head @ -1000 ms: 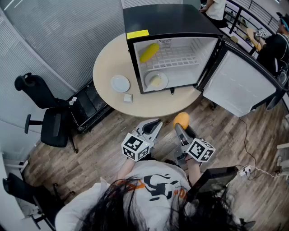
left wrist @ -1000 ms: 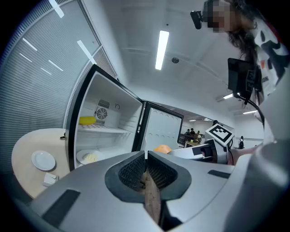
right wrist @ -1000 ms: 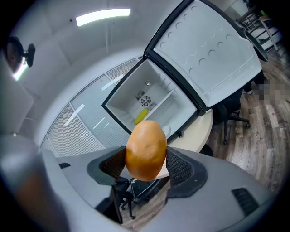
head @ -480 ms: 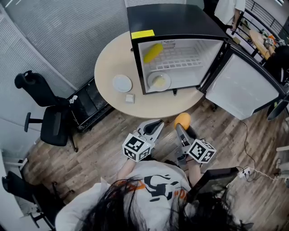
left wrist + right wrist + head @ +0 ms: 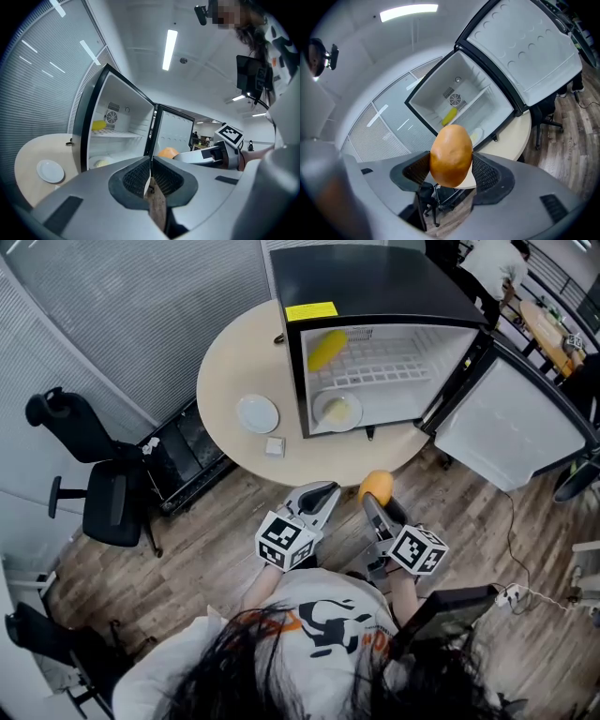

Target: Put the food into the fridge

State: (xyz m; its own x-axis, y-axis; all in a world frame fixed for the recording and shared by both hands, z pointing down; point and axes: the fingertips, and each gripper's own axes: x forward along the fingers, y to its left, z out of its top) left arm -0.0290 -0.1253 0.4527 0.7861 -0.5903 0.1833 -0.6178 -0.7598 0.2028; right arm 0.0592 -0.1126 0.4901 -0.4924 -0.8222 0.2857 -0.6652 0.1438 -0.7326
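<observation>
**One food in hand, fridge open and partly filled**

A black fridge (image 5: 375, 282) stands on a round table (image 5: 230, 352), with its door (image 5: 511, 423) swung wide to the right. Inside, a yellow food (image 5: 326, 349) lies on the shelf (image 5: 389, 369). Below it, on the fridge floor, an inner plate (image 5: 337, 411) holds something pale. Part of the job looks done.

On the table, left of the fridge, sits a bare table plate (image 5: 257, 413). A small white block (image 5: 275, 446) lies near it by the table's edge.

The person stands just short of the table with both grippers held low in front. The right gripper (image 5: 379, 506) is clamped on the orange food (image 5: 376, 487), an egg-shaped piece pinched between both pads. It is well apart from the fridge. The left gripper (image 5: 150, 162) has its jaws pressed together with nothing between them.

By my judgement, what is left is to carry the orange food across the table edge and set it inside. The fridge floor beside the inner plate and most of the shelf look free. After that, the door may need closing.
</observation>
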